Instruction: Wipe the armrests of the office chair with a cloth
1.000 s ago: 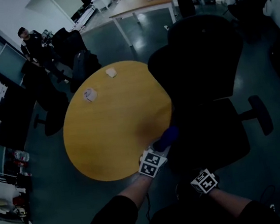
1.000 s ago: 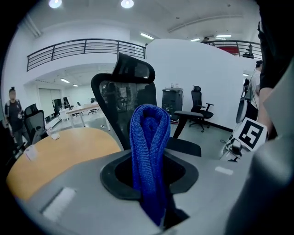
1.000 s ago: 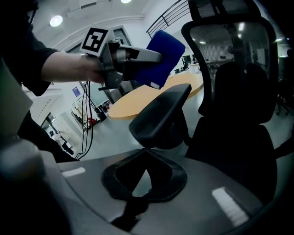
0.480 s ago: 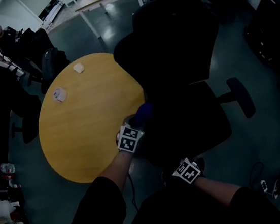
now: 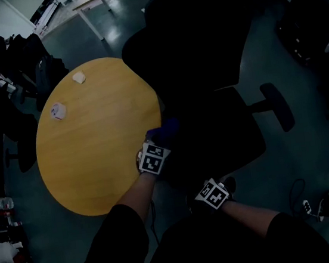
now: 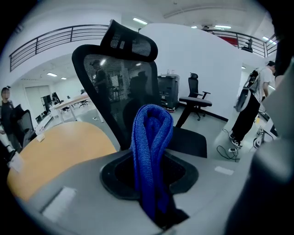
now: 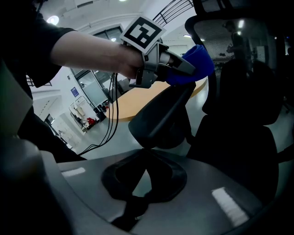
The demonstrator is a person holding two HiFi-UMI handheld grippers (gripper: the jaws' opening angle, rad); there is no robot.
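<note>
The blue cloth [image 6: 151,137] is folded into a thick loop and pinched in my left gripper [image 7: 183,69], whose jaws are clamped on its lower end. In the right gripper view it sits on top of the chair's table-side armrest [image 7: 158,117], at the end farthest from me, and looks to be touching the pad, though I cannot be sure of the contact.

That armrest is the relation that matters. Its long axis runs from the cloth back toward me, slanting down to the lower left in the right gripper view. I judge that the stroke wants to be a pull along the pad toward my body, not a sweep across it. The left gripper is already over it and has the cloth, so this side belongs to the left arm.

My right gripper [image 7: 133,206] hangs lower, near the front of the seat [image 5: 225,138], looking up at the underside of that armrest. Its jaws look drawn together, and I cannot make out anything held in them.

The other armrest [image 5: 277,107] lies across the seat on the right of the office chair [image 5: 202,51], well apart from the cloth. The round wooden table [image 5: 93,137] stands just beside the armrest being wiped, so there is little room on that side
</note>
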